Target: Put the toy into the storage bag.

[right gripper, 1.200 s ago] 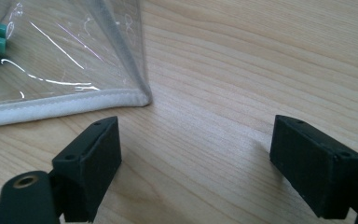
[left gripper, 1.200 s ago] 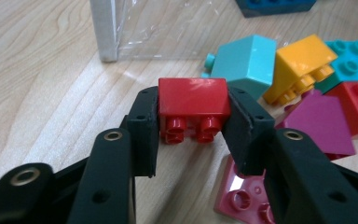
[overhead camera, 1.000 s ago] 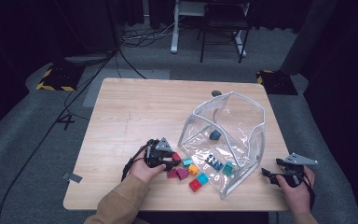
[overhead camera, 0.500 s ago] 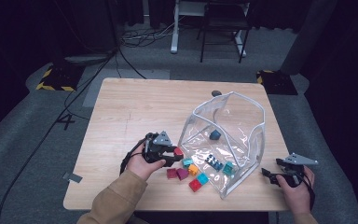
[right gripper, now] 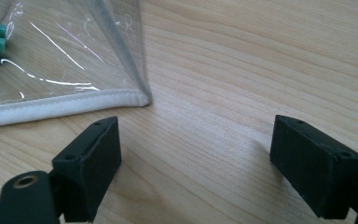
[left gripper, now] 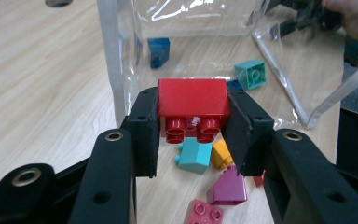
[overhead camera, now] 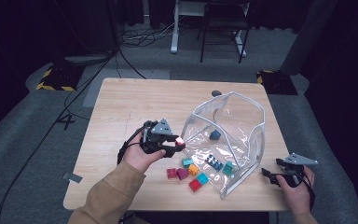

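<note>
My left gripper is shut on a red brick, studs facing the camera, and holds it above the table just left of the clear plastic bag. The brick hangs over a cluster of loose bricks at the bag's mouth: teal, orange, magenta and red ones. Inside the bag lie a dark blue brick and a teal one. At the table's right edge, beside the bag's corner, my right gripper rests low and open with bare wood between its jaws.
The wooden table has broad bare room at the back and left. A small dark object lies behind the bag. A chair and cables stand on the floor beyond the table.
My left gripper has risen from the brick pile with the red brick held in it, moving slightly toward the bag. The right gripper has stayed where it was.
</note>
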### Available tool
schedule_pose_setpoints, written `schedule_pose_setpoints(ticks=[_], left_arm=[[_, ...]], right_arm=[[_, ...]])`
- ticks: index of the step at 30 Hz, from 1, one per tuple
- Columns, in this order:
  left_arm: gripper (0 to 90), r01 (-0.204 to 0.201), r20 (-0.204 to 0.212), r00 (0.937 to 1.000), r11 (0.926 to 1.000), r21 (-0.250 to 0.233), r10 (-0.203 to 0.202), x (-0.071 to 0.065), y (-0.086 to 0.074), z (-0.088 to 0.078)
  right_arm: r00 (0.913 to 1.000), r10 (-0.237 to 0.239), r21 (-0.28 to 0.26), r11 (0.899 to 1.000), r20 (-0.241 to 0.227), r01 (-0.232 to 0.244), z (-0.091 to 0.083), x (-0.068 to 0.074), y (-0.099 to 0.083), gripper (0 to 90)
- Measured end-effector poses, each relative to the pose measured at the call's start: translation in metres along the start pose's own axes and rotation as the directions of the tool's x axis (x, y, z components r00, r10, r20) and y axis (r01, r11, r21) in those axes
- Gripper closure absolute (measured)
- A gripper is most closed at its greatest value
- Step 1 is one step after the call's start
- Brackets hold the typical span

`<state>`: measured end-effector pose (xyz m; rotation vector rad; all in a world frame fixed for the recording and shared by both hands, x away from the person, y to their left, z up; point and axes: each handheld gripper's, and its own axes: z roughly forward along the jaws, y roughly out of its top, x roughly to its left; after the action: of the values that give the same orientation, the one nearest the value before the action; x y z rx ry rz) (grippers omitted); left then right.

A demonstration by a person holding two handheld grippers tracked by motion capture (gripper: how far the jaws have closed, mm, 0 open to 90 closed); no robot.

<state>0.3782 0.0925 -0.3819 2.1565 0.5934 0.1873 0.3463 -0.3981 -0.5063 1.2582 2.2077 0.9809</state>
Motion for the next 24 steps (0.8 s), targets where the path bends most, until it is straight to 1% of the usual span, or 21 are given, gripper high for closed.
schedule_pose_setpoints(ticks=[1,2,3,4,6,7,8,9,11,12,14,16,17,20,22,23,24], left_arm=[[58.8,-0.005,-0.002,1.0,1.0,-0.001,0.005,0.0,0.003,-0.002],[58.8,-0.005,-0.002,1.0,1.0,-0.001,0.005,0.0,0.003,-0.002],[58.8,-0.009,-0.006,0.9999,0.9999,-0.008,0.009,0.0,0.009,-0.006],[58.8,-0.009,-0.006,0.9999,0.9999,-0.008,0.009,0.0,0.009,-0.006],[58.9,-0.013,-0.018,0.9998,0.9999,-0.008,0.013,-0.001,0.018,-0.011],[58.8,-0.013,-0.018,0.9998,0.9999,-0.008,0.013,-0.001,0.018,-0.011],[58.9,-0.015,-0.016,0.9998,0.9998,-0.013,0.015,-0.001,0.024,-0.014],[58.8,-0.015,-0.016,0.9998,0.9998,-0.013,0.015,-0.001,0.024,-0.014],[58.8,-0.019,-0.018,0.9997,0.9994,-0.03,0.018,-0.002,0.033,-0.019],[58.8,-0.024,-0.015,0.9996,0.9993,-0.029,0.024,-0.002,0.035,-0.021],[58.8,-0.026,-0.014,0.9996,0.9992,-0.029,0.026,-0.002,0.038,-0.022],[58.9,-0.035,-0.01,0.9994,0.9987,-0.038,0.034,-0.003,0.047,-0.026],[58.8,-0.035,-0.01,0.9994,0.9987,-0.038,0.034,-0.003,0.047,-0.026],[58.8,-0.04,-0.01,0.9992,0.9976,-0.057,0.04,-0.003,0.057,-0.031],[58.9,-0.047,-0.009,0.9989,0.9972,-0.059,0.046,-0.003,0.062,-0.033],[58.8,-0.047,-0.009,0.9989,0.9972,-0.059,0.046,-0.003,0.062,-0.033],[58.8,-0.048,-0.007,0.9989,0.9965,-0.068,0.047,-0.004,0.067,-0.034]], right_arm=[[1.0,0.0,0.0,1.0,0.0,0.0,0.0,0.0,0.0,16.5],[1.0,0.0,0.0,1.0,0.0,0.0,0.0,0.0,0.0,16.5],[1.0,0.0,0.0,1.0,0.0,0.0,0.0,0.0,0.0,16.4],[1.0,0.0,0.0,1.0,0.0,0.0,0.0,0.0,0.0,16.4],[1.0,0.0,0.0,1.0,0.001,0.0,0.0,0.0,0.0,16.4],[1.0,0.0,0.0,1.0,0.001,0.0,0.0,0.0,0.0,16.4],[1.0,0.001,0.0,1.0,0.001,-0.001,0.0,0.0,0.0,16.5],[1.0,0.001,0.0,1.0,0.001,-0.001,0.0,0.0,0.0,16.5],[1.0,-0.003,-0.001,1.0,0.002,0.003,0.0,0.0,0.0,16.5],[1.0,-0.003,-0.001,1.0,0.002,0.003,0.0,0.0,0.0,16.5],[1.0,-0.001,0.0,1.0,0.002,0.001,0.0,0.0,0.0,16.5],[1.0,-0.001,-0.001,1.0,0.002,0.001,0.0,0.0,0.0,16.5],[1.0,-0.001,-0.001,1.0,0.002,0.001,0.0,0.0,0.0,16.5],[1.0,-0.001,0.0,1.0,0.002,0.001,0.0,0.0,0.0,16.5],[1.0,-0.001,0.0,1.0,0.002,0.001,0.0,0.0,0.0,16.4],[1.0,-0.001,0.0,1.0,0.002,0.001,0.0,0.0,0.0,16.4],[1.0,-0.001,-0.001,1.0,0.002,0.001,0.0,0.0,0.0,16.4]])
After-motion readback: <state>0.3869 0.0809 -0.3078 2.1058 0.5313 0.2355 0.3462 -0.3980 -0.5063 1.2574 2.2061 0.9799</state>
